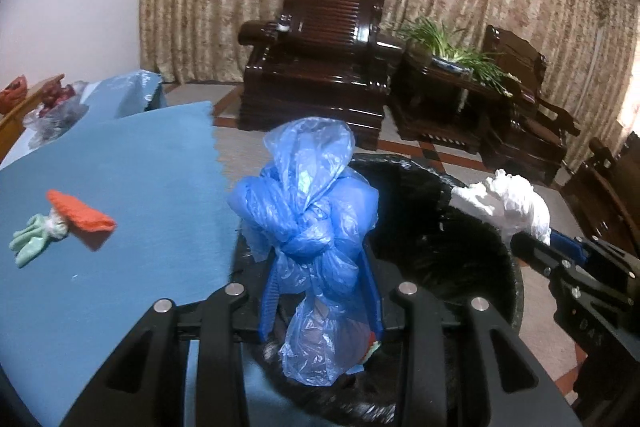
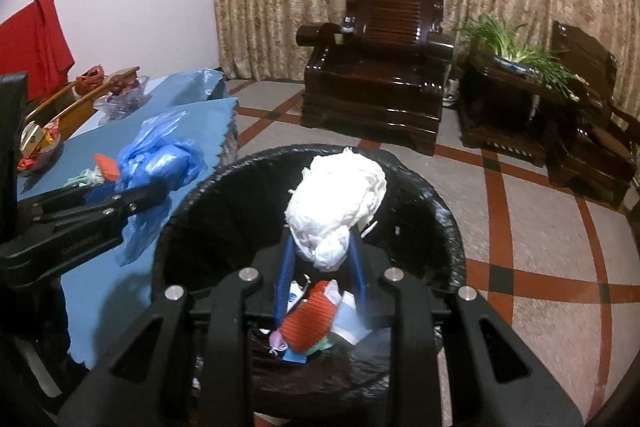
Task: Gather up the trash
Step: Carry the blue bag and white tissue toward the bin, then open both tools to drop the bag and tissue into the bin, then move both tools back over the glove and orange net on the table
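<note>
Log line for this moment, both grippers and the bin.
left gripper: shut on knotted blue bag, at bin edge | right gripper: shut on white wad, over black-lined bin | bin: holds trash | nothing released yet

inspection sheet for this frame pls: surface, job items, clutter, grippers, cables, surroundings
Surface: table with blue cloth, beside the black-lined trash bin.
Job's things: knotted blue plastic bag; white crumpled wad; scraps already in bin.
Clutter: orange-and-green knitted piece on cloth; bagged items at table's far end.
Grippers: left gripper shut on blue plastic bag; right gripper shut on white crumpled wad, over bin.
Cables: nothing seen.
Surroundings: dark wooden armchairs, potted plant, curtains, tiled floor.
</note>
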Demonstrator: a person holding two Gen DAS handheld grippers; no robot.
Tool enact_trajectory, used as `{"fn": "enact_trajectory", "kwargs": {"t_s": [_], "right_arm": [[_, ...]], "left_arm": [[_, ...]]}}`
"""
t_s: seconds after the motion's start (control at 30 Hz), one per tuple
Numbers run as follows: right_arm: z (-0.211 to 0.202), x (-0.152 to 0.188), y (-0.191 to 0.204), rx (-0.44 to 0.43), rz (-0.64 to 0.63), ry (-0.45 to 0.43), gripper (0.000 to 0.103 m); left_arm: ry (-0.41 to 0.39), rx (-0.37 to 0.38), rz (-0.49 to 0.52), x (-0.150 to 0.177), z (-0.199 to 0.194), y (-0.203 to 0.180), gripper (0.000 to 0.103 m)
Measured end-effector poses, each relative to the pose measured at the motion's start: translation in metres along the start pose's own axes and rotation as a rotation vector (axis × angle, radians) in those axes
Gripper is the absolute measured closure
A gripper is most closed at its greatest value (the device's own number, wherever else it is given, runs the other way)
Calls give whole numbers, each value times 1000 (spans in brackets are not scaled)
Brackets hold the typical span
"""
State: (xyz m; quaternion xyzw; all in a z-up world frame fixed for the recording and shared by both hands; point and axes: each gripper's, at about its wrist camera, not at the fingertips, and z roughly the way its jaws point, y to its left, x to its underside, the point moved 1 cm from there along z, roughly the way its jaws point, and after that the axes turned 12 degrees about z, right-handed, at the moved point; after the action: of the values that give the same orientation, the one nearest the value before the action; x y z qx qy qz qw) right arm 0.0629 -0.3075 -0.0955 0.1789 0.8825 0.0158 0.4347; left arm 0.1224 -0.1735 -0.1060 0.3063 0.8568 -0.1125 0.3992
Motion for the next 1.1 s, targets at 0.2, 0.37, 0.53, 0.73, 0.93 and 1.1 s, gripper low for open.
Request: {"fn": "enact_trajectory", "kwargs": {"t_s": [0.2, 0.37, 0.53, 0.73, 0.93, 1.1], "right_arm": [[8, 8, -15, 28, 16, 23, 77], [18, 16, -26, 55, 25, 47, 63], [18, 20, -36, 83, 34, 38, 25], [15, 20, -38, 91, 48, 27, 8], [11, 13, -17, 35, 51, 29, 7], [16, 7, 20, -36, 8, 25, 7]], "left_arm": [[18, 26, 17, -6, 24, -14, 67], [32, 76, 10, -6, 37, -17, 54], [21, 91, 1, -5, 35, -12, 28], [3, 48, -29, -5, 24, 6, 11], [-15, -51, -81, 5, -2, 52, 7], [-22, -165, -119, 23, -29, 92, 7]]}}
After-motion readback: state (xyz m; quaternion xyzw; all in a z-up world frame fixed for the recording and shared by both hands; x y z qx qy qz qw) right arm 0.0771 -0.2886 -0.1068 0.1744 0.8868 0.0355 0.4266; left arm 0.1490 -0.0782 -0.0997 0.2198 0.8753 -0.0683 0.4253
